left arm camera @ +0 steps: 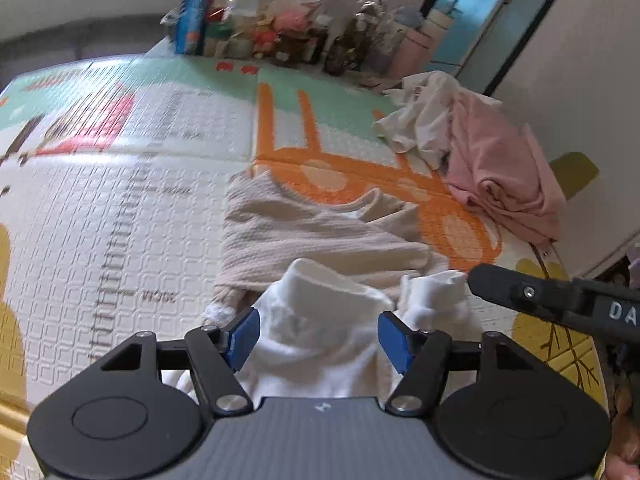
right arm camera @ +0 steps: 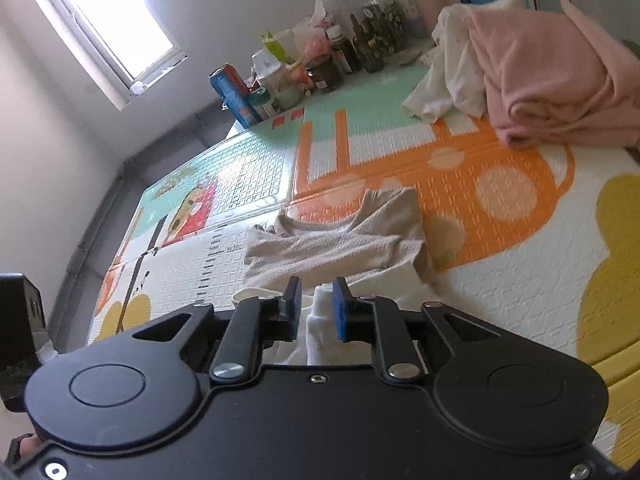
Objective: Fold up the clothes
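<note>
White garment [left arm camera: 320, 332], bunched, collar toward beige top [left arm camera: 304, 232]

Daylight from the window [right arm camera: 108, 20] at my right view's upper left, blown out to glare; soft shadows; play mat [left arm camera: 120, 208] motion-smeared in my left view; fisheye bending and dark vignette at all corners.

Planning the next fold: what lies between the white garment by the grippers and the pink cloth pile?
A crumpled beige knit garment and bare orange-patterned play mat, seen in both wrist views.
</note>
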{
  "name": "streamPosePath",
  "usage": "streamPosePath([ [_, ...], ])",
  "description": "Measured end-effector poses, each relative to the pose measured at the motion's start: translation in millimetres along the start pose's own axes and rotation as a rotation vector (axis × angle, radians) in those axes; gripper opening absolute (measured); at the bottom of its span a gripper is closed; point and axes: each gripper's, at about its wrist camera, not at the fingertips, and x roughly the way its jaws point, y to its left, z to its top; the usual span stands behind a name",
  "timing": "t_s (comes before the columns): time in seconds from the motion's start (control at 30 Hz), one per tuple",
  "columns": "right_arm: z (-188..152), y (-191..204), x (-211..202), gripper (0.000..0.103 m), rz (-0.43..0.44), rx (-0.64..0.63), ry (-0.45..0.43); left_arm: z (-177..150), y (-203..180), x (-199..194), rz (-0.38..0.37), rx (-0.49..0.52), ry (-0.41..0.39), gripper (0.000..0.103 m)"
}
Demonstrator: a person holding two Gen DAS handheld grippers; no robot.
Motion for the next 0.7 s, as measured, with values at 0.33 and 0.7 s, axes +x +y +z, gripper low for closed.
streamPosePath([
  [0.33,2,-4,5,0.010,-0.031,-0.015,0.020,2,-16,4,-0.009,0.070,-0.003,0.063],
  [0.7,-6,-10,35,0.010,-0.051,-0.014,0.114,4,-18,27,0.016,0.109,0.038,0.059],
])
